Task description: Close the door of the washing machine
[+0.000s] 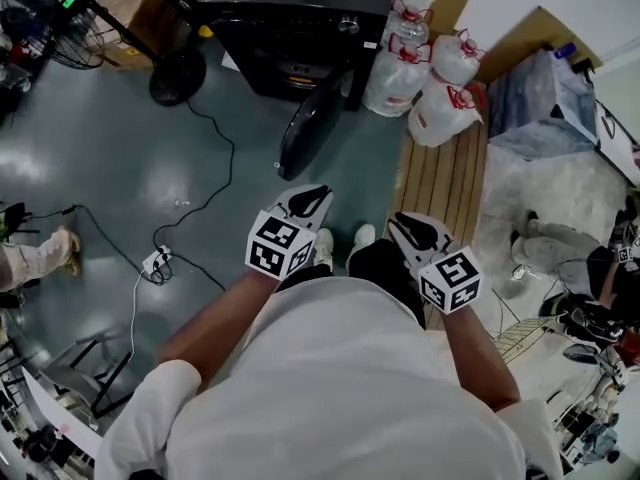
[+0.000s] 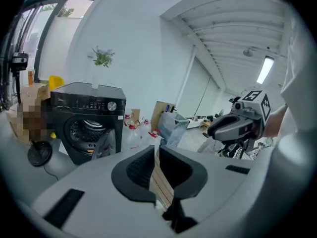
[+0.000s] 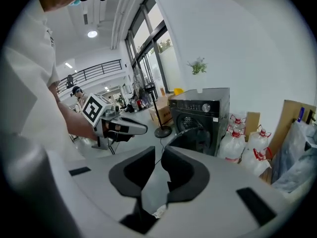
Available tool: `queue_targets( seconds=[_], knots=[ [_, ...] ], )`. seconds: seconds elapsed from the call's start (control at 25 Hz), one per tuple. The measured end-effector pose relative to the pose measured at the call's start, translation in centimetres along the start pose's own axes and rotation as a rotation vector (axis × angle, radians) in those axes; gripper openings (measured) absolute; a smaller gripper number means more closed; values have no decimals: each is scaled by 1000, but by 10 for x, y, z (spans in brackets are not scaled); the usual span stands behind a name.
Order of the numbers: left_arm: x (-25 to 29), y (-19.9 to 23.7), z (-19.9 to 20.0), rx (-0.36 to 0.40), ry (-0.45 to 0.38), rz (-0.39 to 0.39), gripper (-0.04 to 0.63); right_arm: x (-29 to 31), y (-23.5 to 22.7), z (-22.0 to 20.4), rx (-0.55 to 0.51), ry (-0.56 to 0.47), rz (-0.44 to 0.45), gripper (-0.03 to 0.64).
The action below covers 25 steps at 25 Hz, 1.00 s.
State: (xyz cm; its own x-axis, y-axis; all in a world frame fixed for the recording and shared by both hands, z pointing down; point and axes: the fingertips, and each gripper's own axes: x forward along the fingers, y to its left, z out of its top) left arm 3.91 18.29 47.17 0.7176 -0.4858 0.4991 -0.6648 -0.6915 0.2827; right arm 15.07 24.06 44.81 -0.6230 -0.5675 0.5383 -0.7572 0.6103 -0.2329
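Standing well back from the washing machine [image 1: 300, 18], you have nothing done yet. Its door [image 1: 308, 128] hangs swung out over the grey floor, well apart from both grippers.

- Left gripper [image 1: 312, 200]: jaws drawn together to a thin slit, nothing between.
- Right gripper [image 1: 410, 230]: same, empty.
- Machine: at the far edge of the floor against the wall, water jugs [image 1: 430, 78] just beside it.
- Left to do, by my reading: approach, contact, push the door home.
- Hard to read: hinge and latch are too small to make out, and your torso covers the near floor.
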Motion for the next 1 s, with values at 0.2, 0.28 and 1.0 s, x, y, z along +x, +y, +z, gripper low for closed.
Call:
queue_targets(
  seconds=[0.2,0.28,1.0],
  knots=[
    [37,37,5,-27,34,112,35,26,-53,14,-24,30,78,78],
    [50,56,8,-42,55,163,60,39,-74,30,-58,38,119,84],
    [131,201,-30,-129,303,484,78,91,-185,68,-86,114,269,91]
  ],
)
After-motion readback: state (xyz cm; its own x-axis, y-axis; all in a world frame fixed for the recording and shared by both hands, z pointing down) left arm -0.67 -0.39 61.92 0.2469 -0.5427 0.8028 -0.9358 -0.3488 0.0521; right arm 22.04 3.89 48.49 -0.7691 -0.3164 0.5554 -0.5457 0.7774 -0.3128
